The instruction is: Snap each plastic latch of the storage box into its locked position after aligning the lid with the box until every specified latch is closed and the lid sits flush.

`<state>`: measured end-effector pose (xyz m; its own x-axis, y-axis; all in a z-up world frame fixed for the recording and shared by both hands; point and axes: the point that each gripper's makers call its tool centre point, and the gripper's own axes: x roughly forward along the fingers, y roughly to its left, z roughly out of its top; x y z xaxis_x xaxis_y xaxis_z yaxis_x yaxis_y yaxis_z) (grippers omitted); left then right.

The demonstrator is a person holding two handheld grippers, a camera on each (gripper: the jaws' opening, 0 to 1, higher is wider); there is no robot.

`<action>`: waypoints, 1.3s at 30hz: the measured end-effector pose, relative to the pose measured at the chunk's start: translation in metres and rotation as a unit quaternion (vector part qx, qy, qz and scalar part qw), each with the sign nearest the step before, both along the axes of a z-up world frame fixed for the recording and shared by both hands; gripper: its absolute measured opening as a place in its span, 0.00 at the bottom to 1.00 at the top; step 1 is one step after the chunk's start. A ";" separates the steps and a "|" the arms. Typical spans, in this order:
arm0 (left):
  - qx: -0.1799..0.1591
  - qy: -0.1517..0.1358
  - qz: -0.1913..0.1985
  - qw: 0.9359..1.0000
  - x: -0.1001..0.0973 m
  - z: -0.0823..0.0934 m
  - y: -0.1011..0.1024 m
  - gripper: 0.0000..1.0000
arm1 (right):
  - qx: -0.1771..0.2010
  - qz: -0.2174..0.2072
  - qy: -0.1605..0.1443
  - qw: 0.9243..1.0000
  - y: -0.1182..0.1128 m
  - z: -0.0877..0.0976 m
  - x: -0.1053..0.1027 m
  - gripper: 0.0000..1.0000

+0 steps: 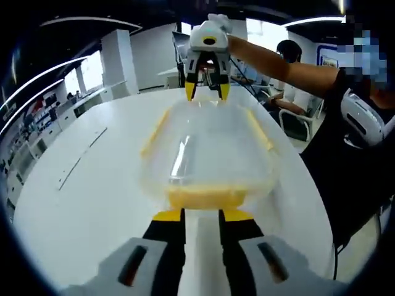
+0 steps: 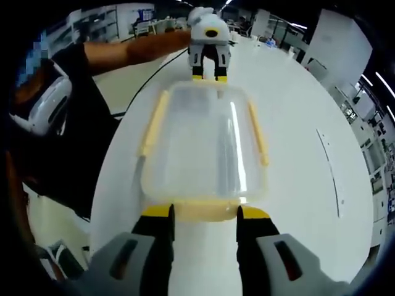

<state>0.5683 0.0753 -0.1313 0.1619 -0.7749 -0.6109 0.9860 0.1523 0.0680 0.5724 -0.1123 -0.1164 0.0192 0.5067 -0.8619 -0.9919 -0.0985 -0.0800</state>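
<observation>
A clear storage box (image 1: pixel 207 154) (image 2: pixel 203 148) with its lid on lies lengthwise on the white table (image 1: pixel 92 185) (image 2: pixel 296 185). Yellow latches run along both long sides (image 1: pixel 155 131) (image 2: pixel 153 123) and at each short end. My left gripper (image 1: pixel 202 216) stands open, its yellow tips right at the near end latch (image 1: pixel 203 198). My right gripper (image 2: pixel 205 213) is open too, with its tips on either side of the opposite end latch (image 2: pixel 203 209). Each gripper appears at the box's far end in the other's view (image 1: pixel 208 92) (image 2: pixel 208 76).
The person holding the grippers stands at the table's edge (image 1: pixel 352 142) (image 2: pixel 55 123), one bare arm (image 1: pixel 278 61) reaching over. A cable (image 2: pixel 139 86) trails off the table. Office chairs (image 1: pixel 296 123) and desks stand beyond. A seam (image 2: pixel 330 172) runs along the tabletop.
</observation>
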 end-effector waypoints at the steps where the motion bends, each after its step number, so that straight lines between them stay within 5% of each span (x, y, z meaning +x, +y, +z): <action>1: 0.002 0.001 -0.001 1.000 -0.002 0.000 0.000 0.23 | -0.001 0.001 0.000 1.000 0.000 0.000 0.000 0.36; 7: 0.001 0.004 -0.004 1.000 -0.009 0.006 0.006 0.45 | -0.001 0.001 -0.001 1.000 -0.001 0.001 -0.002 0.37; 9: -0.006 0.002 0.001 1.000 -0.007 0.010 0.007 0.60 | 0.003 0.000 -0.001 1.000 -0.001 0.002 -0.002 0.37; 11: -0.009 0.029 0.010 0.999 -0.013 0.010 0.009 0.69 | 0.004 -0.001 0.000 1.000 -0.001 0.002 -0.003 0.37; 18: -0.002 0.016 0.009 1.000 -0.016 0.015 0.011 1.00 | 0.000 -0.003 0.004 1.000 -0.001 0.002 -0.004 0.38; 19: -0.003 0.015 0.010 1.000 -0.017 0.018 0.011 1.00 | 0.000 0.004 -0.002 1.000 -0.001 0.003 -0.004 0.40; 21: -0.006 0.017 0.019 1.000 -0.017 0.024 0.011 1.00 | 0.041 -0.015 -0.012 0.999 0.008 0.012 -0.002 0.96; 24: -0.005 0.012 0.036 0.999 -0.015 0.037 0.013 1.00 | 0.054 -0.036 -0.001 0.998 0.007 0.030 -0.007 1.00; 28: -0.012 -0.003 0.040 0.999 -0.018 0.055 0.007 1.00 | 0.061 -0.037 -0.029 0.997 0.006 0.050 -0.002 1.00; 31: 0.005 -0.045 0.048 0.998 -0.012 0.062 0.004 1.00 | 0.059 -0.040 -0.029 0.997 0.006 0.054 -0.007 1.00; 39: 0.017 -0.049 0.047 0.998 -0.015 0.072 -0.013 1.00 | 0.046 -0.035 -0.041 0.997 0.009 0.053 -0.012 1.00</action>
